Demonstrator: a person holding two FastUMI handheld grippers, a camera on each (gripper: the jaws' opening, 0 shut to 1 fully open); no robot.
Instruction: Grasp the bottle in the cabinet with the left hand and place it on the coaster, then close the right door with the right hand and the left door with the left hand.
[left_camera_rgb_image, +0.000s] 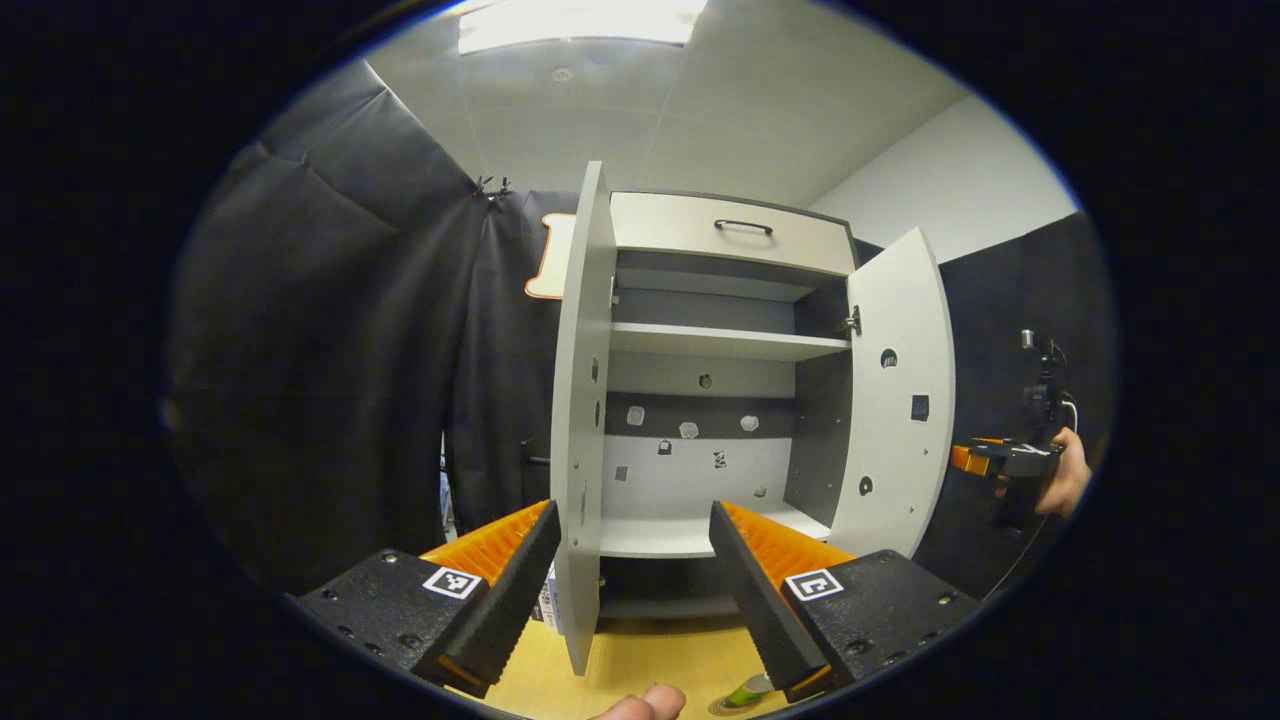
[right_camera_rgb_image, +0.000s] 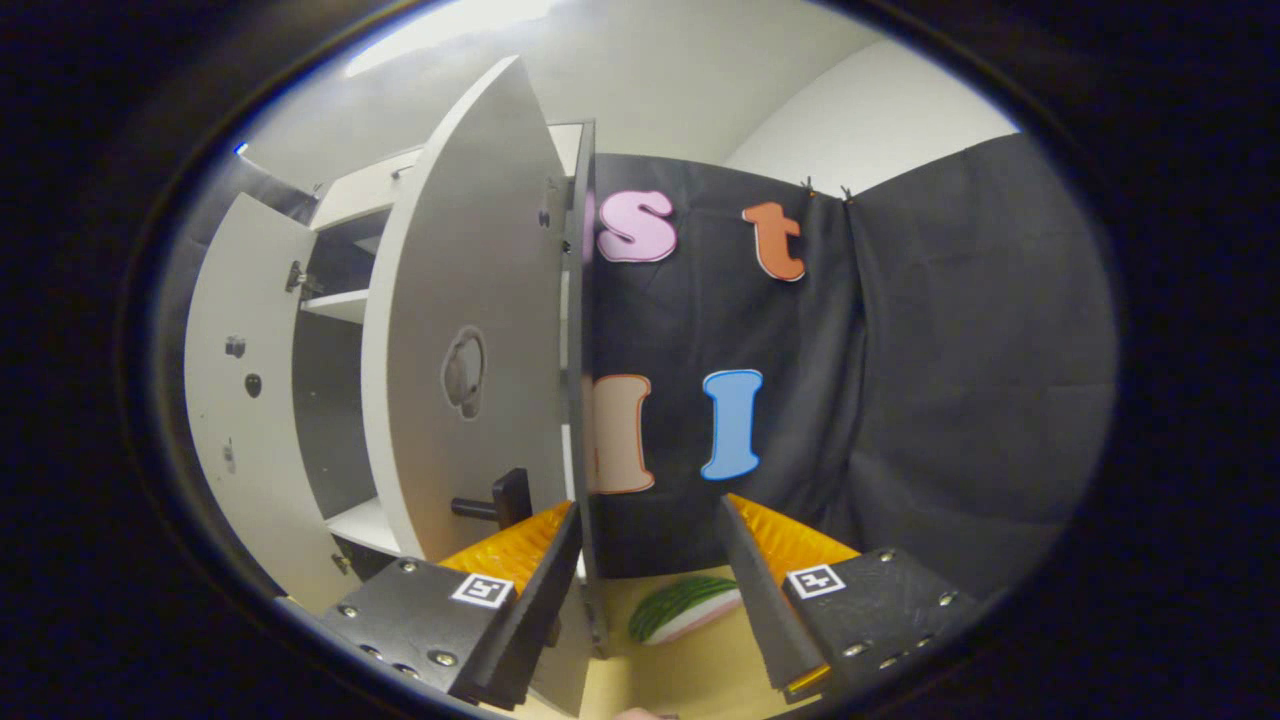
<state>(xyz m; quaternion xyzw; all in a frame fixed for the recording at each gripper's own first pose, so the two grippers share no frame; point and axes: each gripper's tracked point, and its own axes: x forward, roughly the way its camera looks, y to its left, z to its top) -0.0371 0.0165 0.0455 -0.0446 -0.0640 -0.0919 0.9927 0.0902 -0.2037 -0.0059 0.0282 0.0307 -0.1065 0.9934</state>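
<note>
The cabinet (left_camera_rgb_image: 720, 400) stands on the surface (left_camera_rgb_image: 640, 665) before the cloth wall (left_camera_rgb_image: 330, 380), both doors swung out. The left door (left_camera_rgb_image: 582, 420) sits edge-on between the left claw's (left_camera_rgb_image: 632, 580) fingers. The right door (left_camera_rgb_image: 895, 400) is right of the shelves (left_camera_rgb_image: 720, 343); the right claw (left_camera_rgb_image: 975, 458) is beyond it.

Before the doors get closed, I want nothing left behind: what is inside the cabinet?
In the left gripper view the cabinet has both doors open and its shelves look bare; no bottle stands there. The left door, seen edge-on, hides a strip of the interior's left side.
</note>
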